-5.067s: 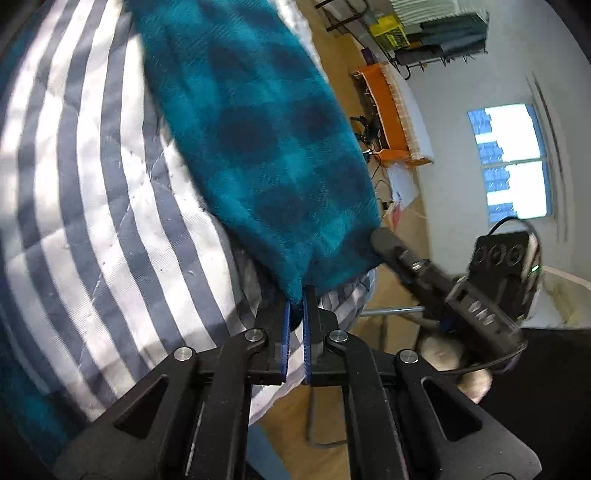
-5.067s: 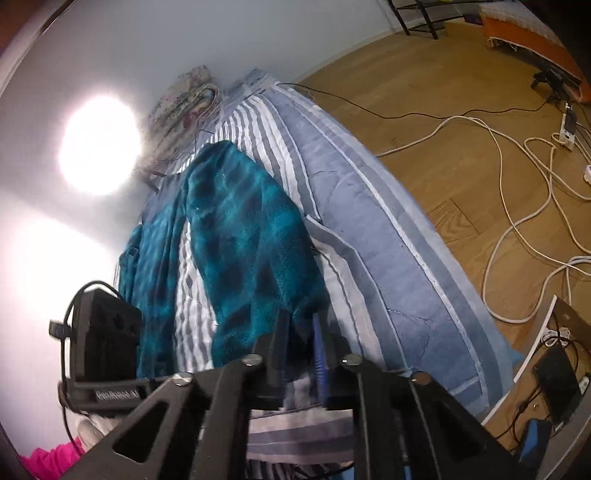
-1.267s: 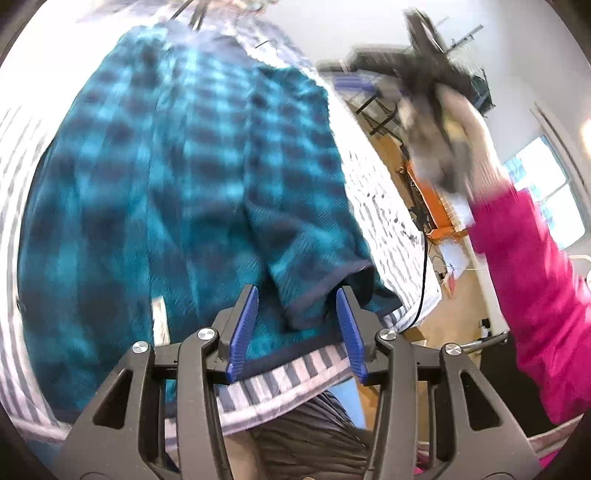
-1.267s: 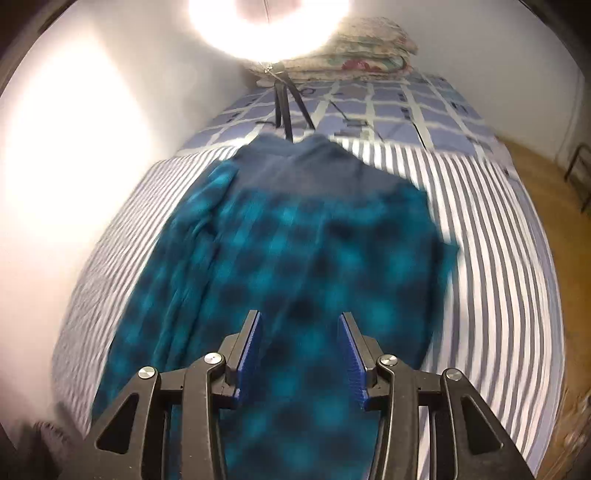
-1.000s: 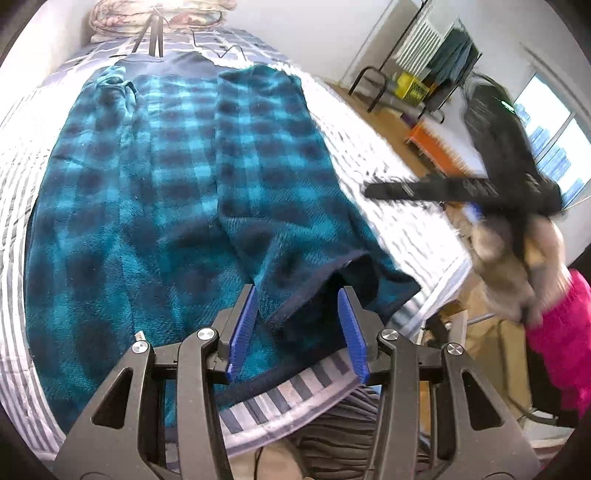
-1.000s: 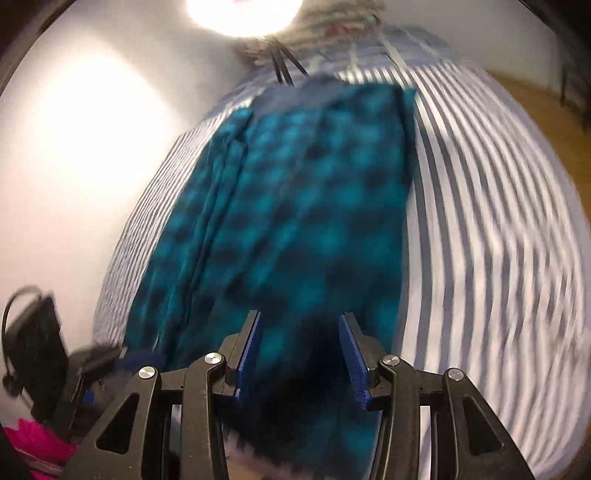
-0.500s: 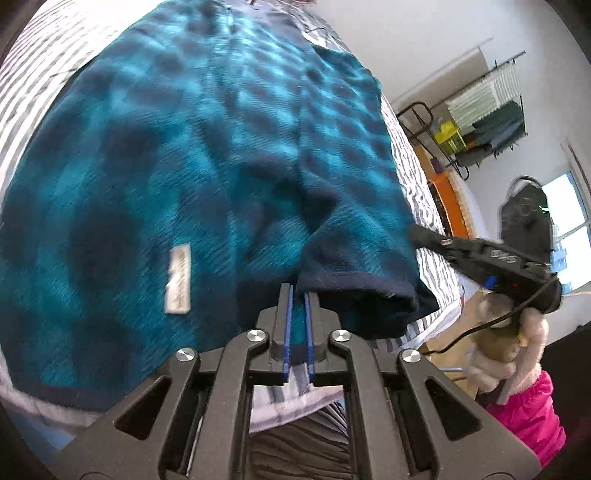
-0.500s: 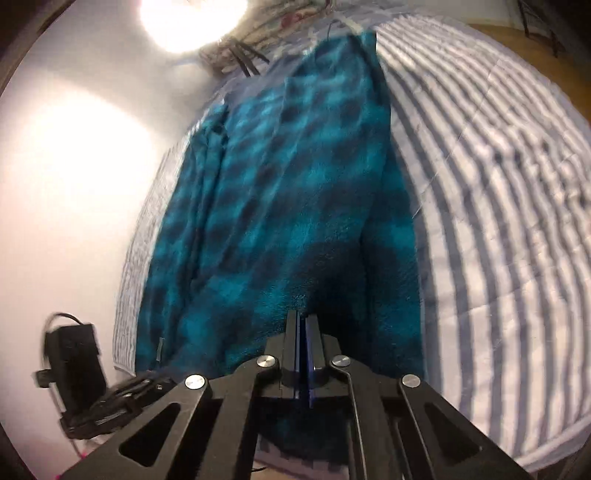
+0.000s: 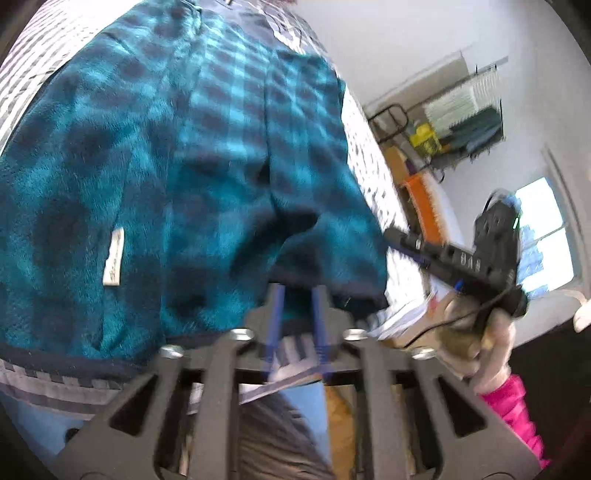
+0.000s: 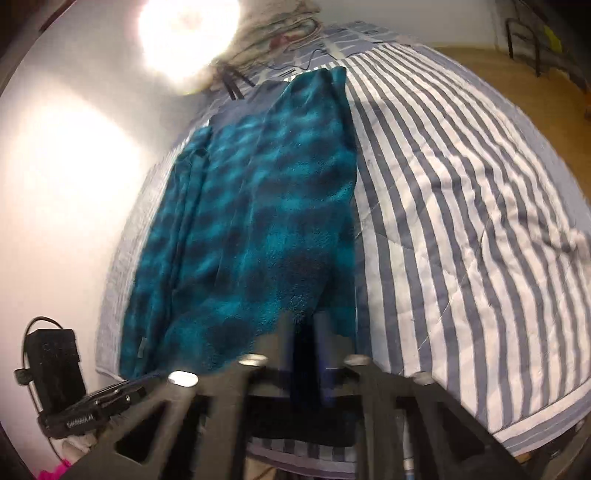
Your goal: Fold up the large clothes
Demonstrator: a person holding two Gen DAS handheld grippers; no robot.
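Both tools are at the near hem of the garment, and both are spreading their jaws right now. My left tool (image 9: 297, 314) has its blue pads parted, with the dark cuff edge of the teal plaid fleece garment (image 9: 155, 158) lying between them; the blur keeps me from saying whether the pads touch it. My right tool (image 10: 307, 354) also has its jaws a little apart and widening, with a dark fold of the same cloth (image 10: 258, 206) in the gap; I cannot tell whether it is pinched there or merely lying between.

Largest thing ahead of either tool is the bed (image 10: 461, 192), covered by a quilt in grey-blue and white stripes. It runs away from my right tool toward a wall where a bright lamp glare (image 10: 186, 35) washes out the far end. On the bed the garment lies lengthwise, stretching away from both tools, folded in on itself so that one long panel overlaps the rest. Its near hem sits at the edge of the bed, just in front of my left tool, and striped quilt lies bare to the right of my right tool.

From my left tool, my right hand (image 9: 476, 339) appears off to the right, in a pink sleeve (image 9: 517, 410), gripping the other tool's handle. A small white label (image 9: 114, 256) is sewn on the fleece, left of my left tool.
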